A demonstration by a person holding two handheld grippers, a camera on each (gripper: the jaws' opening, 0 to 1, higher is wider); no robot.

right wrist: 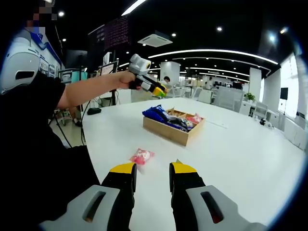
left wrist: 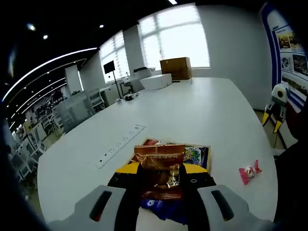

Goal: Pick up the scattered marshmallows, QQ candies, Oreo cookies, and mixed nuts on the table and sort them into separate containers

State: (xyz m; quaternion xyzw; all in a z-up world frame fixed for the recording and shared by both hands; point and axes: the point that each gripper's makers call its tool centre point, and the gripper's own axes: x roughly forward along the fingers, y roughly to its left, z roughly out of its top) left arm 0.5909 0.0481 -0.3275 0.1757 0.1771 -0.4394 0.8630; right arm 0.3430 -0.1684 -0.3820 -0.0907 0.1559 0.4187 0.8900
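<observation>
Holding a brown foil snack packet (left wrist: 160, 172) pinched between the jaws of your left gripper (left wrist: 161, 179), you are hovering it right above the wooden tray (right wrist: 169, 131), which is sitting mid-table with blue and green packets inside. Your right gripper (right wrist: 152, 169) is hanging spread and empty, and the pink wrapped candy (right wrist: 141, 156) is lying on the white table (right wrist: 240, 154) just ahead of its left jaw, long axis slanting across your line of approach, so the right is clearly nearer.
</observation>
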